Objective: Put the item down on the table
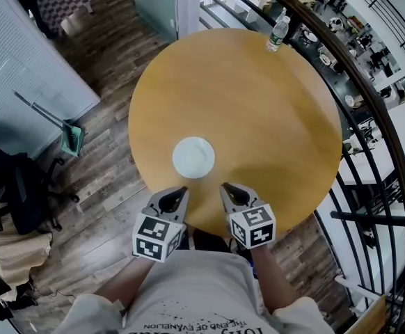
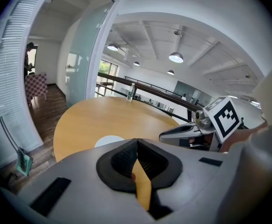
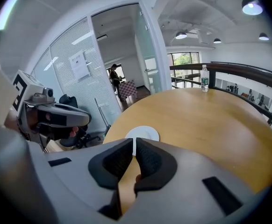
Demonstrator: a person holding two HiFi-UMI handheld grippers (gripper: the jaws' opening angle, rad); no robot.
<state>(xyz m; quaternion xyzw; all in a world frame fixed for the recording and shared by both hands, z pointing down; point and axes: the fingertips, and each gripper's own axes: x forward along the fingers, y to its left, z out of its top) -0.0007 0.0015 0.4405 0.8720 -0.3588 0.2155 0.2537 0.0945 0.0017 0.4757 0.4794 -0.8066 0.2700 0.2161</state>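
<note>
left gripper [image 1: 181, 188]: jaws pressed together, nothing between them, lower centre of the head view at the table's near edge | right gripper [image 1: 225, 185]: jaws drawn together, empty, just right of it | plate [image 1: 193, 157]: flat on the table [image 1: 258, 96], just above both grippers, touching neither | bottle [image 1: 277, 32]: upright, upper right, far edge

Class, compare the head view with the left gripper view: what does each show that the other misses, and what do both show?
Only the head view: the person's shirt and the left gripper's marker cube. Only the left gripper view: ceiling lamps and that gripper's jaws, together with nothing between. Both: the table, white plate, water bottle and right gripper.
</note>
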